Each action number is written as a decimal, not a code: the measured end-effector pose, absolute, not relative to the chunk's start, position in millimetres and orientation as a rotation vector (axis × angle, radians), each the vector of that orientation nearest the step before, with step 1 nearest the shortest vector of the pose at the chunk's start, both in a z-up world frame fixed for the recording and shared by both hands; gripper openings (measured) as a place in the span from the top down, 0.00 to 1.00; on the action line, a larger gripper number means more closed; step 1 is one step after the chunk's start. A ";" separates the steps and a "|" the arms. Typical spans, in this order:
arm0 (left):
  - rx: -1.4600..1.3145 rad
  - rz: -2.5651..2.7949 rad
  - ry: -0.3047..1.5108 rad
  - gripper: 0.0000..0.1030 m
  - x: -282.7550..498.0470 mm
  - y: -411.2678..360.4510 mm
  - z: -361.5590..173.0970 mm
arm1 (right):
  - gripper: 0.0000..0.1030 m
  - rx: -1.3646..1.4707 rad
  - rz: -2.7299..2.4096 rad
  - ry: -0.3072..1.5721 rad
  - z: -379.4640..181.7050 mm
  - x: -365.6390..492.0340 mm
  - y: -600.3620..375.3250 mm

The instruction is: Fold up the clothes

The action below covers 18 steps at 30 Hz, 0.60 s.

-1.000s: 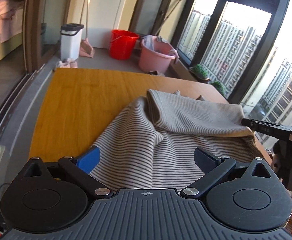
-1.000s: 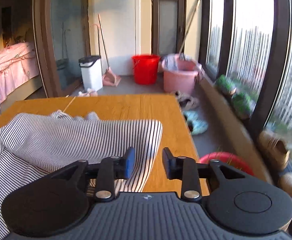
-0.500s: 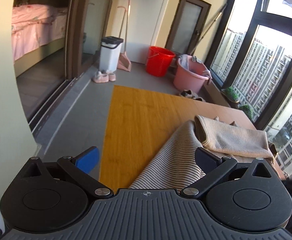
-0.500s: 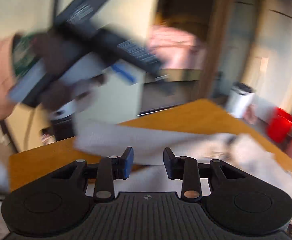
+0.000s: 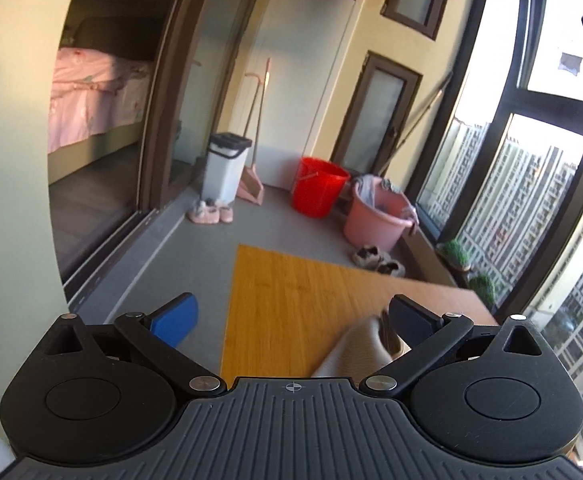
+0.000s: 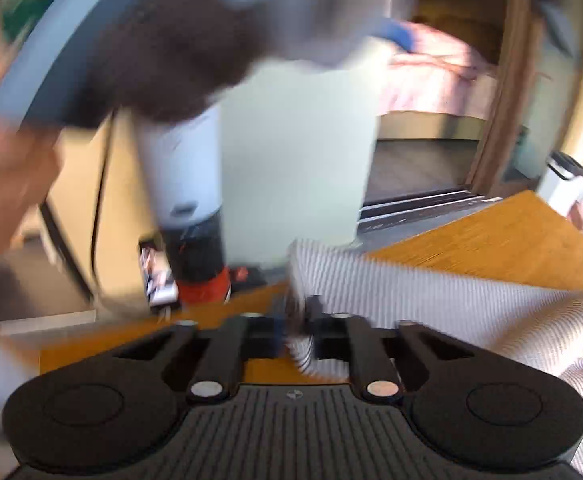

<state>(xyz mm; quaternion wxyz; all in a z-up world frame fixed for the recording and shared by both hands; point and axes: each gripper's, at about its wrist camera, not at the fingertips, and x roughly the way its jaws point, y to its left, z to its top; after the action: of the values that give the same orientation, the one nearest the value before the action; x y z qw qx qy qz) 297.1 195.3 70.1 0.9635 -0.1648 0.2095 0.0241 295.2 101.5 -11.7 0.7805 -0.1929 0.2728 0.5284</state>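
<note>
The striped grey-and-white garment (image 6: 431,292) lies on the wooden table (image 6: 503,236). My right gripper (image 6: 296,330) is shut on its near edge, the cloth pinched between the jaws; this view is blurred by motion. My left gripper (image 5: 291,320) is open and empty, raised above the table (image 5: 291,300) and looking across the room. Only a small fold of the garment (image 5: 361,346) shows by its right finger (image 5: 411,318). The left gripper and the hand holding it appear as a dark blur at the top of the right wrist view (image 6: 163,40).
Beyond the table's far edge stand a white bin (image 5: 225,168), a red bucket (image 5: 317,190) and a pink tub (image 5: 375,222). Windows run along the right (image 5: 531,184). A bed shows through the doorway at left (image 5: 95,92).
My right gripper has swung left and closed on the garment's edge. My left gripper has lifted and pulled back, so most of the garment dropped out of its view.
</note>
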 end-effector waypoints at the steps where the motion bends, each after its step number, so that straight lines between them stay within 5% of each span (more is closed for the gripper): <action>1: -0.344 0.048 0.394 0.00 293.5 195.7 73.8 | 0.94 -0.373 1.118 0.583 -2.6 306.0 96.0; 8: -0.371 -0.015 0.240 0.00 280.6 176.0 88.3 | 0.95 0.042 0.838 0.434 104.0 402.8 -6.1; 18: -0.154 -0.240 0.622 0.00 371.3 64.8 3.5 | 0.95 0.246 0.587 0.237 171.2 438.9 -134.9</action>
<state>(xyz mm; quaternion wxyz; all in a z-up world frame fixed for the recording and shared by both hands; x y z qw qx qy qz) 371.3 64.8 3.5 0.9420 -0.0756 0.3050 -0.1176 438.9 -134.9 171.2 0.9429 0.1204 0.1163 0.2880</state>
